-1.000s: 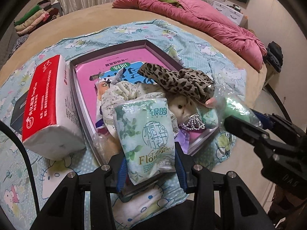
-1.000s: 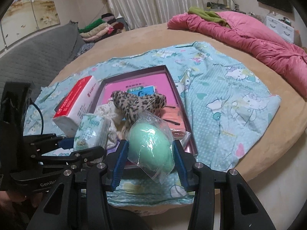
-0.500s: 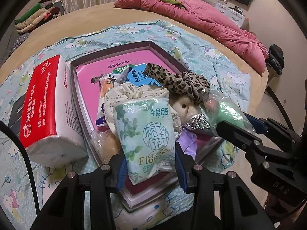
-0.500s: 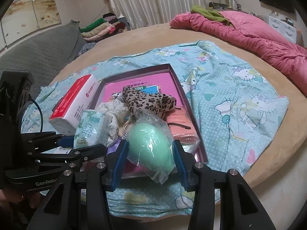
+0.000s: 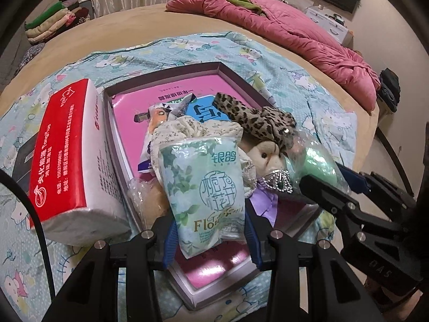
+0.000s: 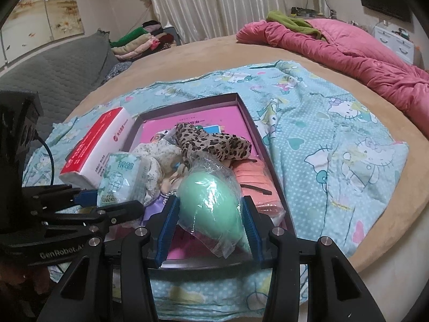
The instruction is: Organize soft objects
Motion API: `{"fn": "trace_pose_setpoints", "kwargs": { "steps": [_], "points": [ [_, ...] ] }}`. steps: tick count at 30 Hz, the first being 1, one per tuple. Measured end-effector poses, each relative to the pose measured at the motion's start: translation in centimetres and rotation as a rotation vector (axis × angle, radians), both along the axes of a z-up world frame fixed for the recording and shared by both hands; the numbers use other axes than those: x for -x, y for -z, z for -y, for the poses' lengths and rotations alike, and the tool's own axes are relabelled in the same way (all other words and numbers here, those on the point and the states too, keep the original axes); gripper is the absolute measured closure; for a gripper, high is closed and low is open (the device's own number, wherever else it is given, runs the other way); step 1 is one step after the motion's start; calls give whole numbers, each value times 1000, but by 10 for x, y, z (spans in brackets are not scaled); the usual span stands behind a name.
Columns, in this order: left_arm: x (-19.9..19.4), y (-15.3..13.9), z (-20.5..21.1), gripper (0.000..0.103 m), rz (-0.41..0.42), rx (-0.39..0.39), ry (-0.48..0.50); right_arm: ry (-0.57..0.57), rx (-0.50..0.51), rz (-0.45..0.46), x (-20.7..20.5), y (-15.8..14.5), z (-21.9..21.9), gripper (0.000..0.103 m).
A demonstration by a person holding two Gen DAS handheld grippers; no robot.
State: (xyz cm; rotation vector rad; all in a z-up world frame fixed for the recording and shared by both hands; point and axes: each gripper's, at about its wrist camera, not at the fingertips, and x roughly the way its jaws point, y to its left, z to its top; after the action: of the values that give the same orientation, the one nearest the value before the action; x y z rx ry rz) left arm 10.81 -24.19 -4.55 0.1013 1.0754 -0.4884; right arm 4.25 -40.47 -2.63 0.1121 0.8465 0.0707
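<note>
Left claw [image 5: 211,230] pinches a floral tissue pack [image 5: 205,196] and right claw [image 6: 210,221] a bagged green sponge [image 6: 210,201] above the box's [image 6: 270,158] crowded 6 o'clock end; slick wrappers may slip, toppling the leopard-print cloth [image 6: 211,145].

Plush toy [image 5: 268,155] mostly buried under leopard cloth [image 5: 257,118] and tissue pack [image 5: 206,187]; box [image 5: 233,75] floor largely covered; small print unreadable.

Pink quilt [image 5: 308,35] lies beyond folded clothes [image 6: 139,40].
</note>
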Motion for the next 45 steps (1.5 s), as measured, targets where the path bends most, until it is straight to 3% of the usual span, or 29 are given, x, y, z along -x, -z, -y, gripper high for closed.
{"fn": "trace_pose_setpoints", "kwargs": {
  "steps": [15, 21, 25, 36, 43, 45],
  "points": [
    [-1, 4, -8, 54, -68, 67, -4, -36, -7, -42, 0, 21, -3, 50],
    [2, -1, -13, 41, -53, 89, -12, -44, 8, -45, 2, 19, -7, 43],
    [3, -6, -15, 39, -41, 85, -16, -43, 19, -48, 5, 17, -9, 33],
    [15, -22, -25, 33, -4, 78, -21, -7, 38, -2, 17, -5, -7, 28],
    [25, -38, -33, 28, 27, 73, -27, 83, -87, 0, 25, -26, 3, 24],
    [28, -42, -36, 22, 32, 72, -27, 106, -112, 2, 26, -31, 3, 24]
  ]
}}
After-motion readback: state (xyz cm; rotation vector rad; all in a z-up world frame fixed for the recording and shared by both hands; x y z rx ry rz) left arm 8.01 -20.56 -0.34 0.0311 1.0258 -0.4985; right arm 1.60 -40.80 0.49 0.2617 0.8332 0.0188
